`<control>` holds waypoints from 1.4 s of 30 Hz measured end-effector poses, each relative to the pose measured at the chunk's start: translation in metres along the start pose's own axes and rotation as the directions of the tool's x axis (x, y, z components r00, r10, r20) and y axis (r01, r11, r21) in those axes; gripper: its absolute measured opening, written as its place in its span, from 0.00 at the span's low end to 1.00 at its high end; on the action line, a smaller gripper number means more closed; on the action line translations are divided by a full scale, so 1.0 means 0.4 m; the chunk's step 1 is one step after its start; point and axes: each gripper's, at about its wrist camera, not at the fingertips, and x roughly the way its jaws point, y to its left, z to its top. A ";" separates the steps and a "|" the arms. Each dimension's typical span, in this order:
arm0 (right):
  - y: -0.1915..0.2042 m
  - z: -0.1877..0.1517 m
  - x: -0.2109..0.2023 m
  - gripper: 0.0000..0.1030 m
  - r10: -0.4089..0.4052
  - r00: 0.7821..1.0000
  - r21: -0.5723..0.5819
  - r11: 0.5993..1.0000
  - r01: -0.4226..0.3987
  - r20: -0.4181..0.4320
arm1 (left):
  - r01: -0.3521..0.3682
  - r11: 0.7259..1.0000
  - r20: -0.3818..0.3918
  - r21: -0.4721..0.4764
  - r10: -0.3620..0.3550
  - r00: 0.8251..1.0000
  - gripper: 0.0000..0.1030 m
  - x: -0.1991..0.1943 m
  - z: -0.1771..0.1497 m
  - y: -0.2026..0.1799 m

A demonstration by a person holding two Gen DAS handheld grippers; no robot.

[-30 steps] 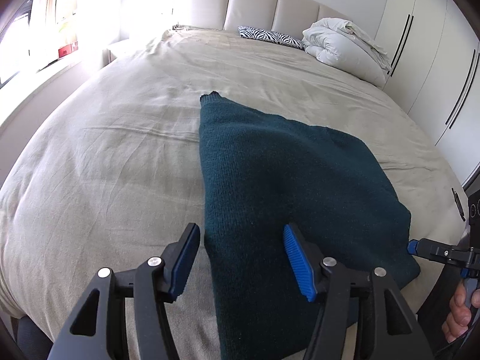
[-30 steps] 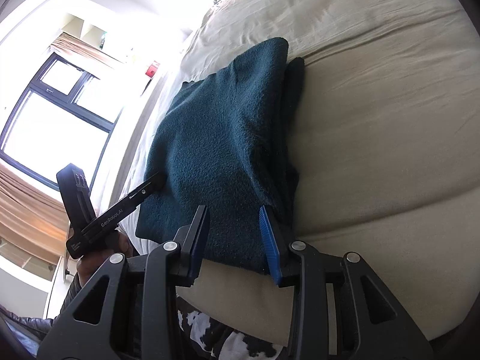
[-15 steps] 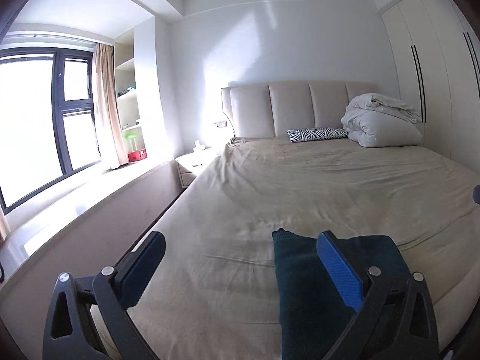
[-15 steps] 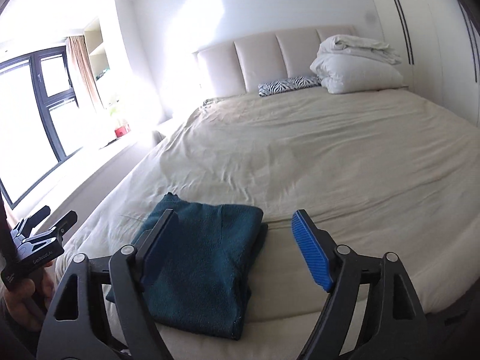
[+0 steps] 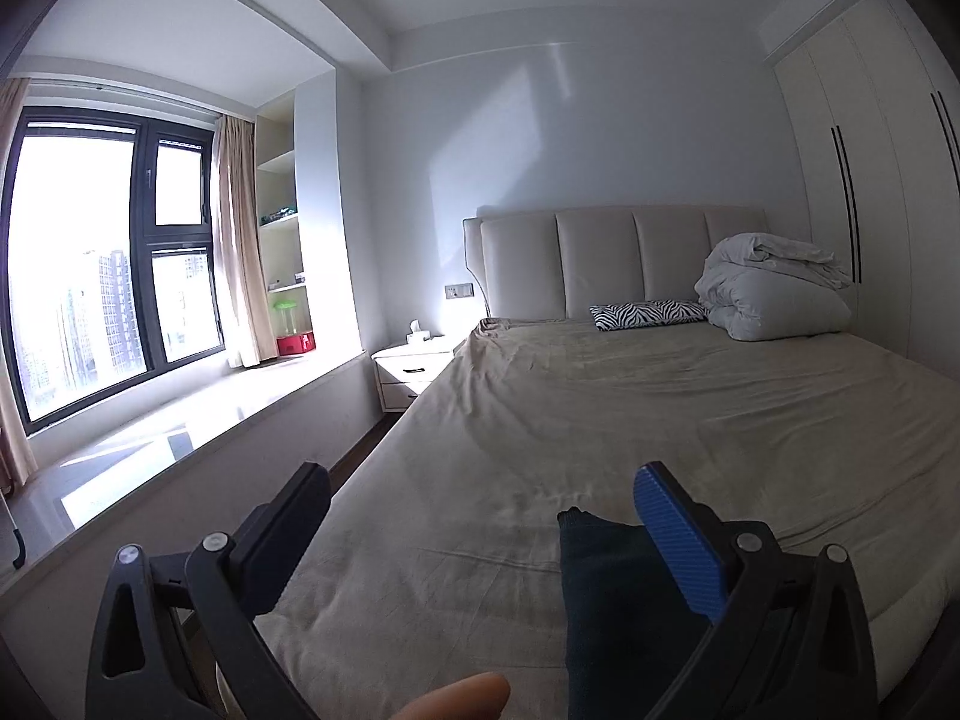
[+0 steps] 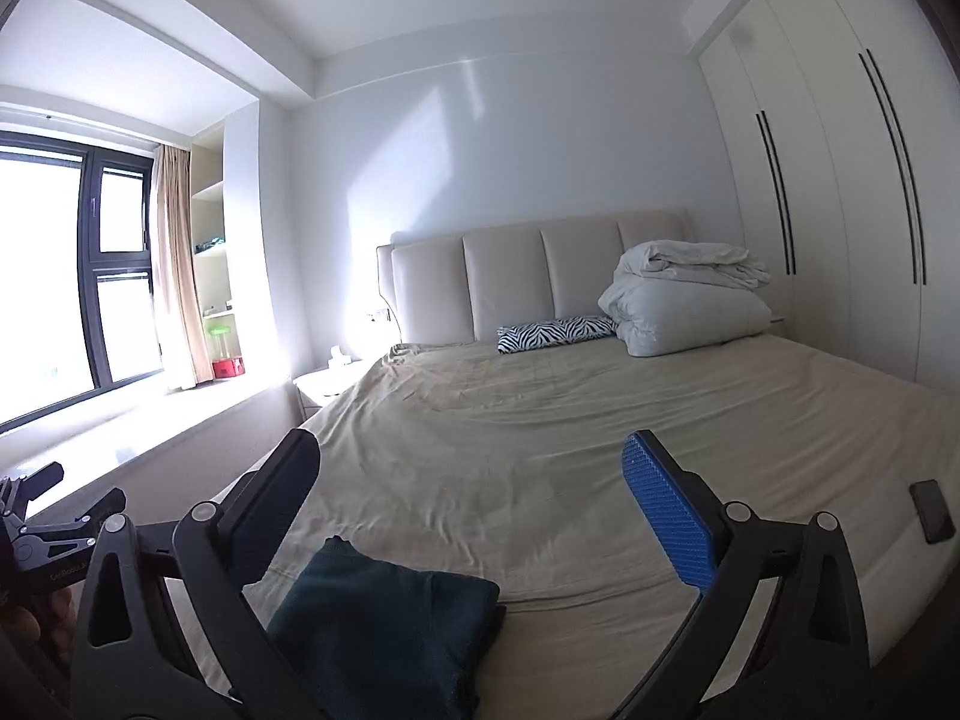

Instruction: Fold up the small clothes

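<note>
Teal knit garment (image 6: 384,630), folded, lies at foot edge of bed (image 6: 540,456), long axis toward headboard (image 6: 528,282). Right view only: whole near fold, phone (image 6: 931,510) on bed's right edge, left tool (image 6: 42,516) from the side. Left view only: nightstand (image 5: 414,372), fingertip (image 5: 462,699) at bottom edge; garment (image 5: 612,612) half hidden behind blue pad. Left tool (image 5: 480,534) spread wide, gripping nothing. Right tool (image 6: 474,516) likewise spread, clear above garment.
</note>
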 end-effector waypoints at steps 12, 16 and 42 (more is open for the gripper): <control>0.025 -0.140 0.109 1.00 -0.055 0.941 0.046 0.996 0.075 -0.333 | 0.065 0.998 -0.373 -0.019 -0.068 0.926 1.00 0.148 -0.147 -0.063; 0.015 -0.243 0.180 1.00 -0.087 0.862 0.051 0.990 0.129 -0.499 | 0.085 0.996 -0.446 -0.034 -0.091 0.890 1.00 0.181 -0.201 -0.074; 0.058 -0.473 0.287 1.00 -0.164 0.700 -0.059 0.983 0.172 -0.695 | 0.128 0.991 -0.579 -0.038 -0.126 0.805 1.00 0.239 -0.294 -0.087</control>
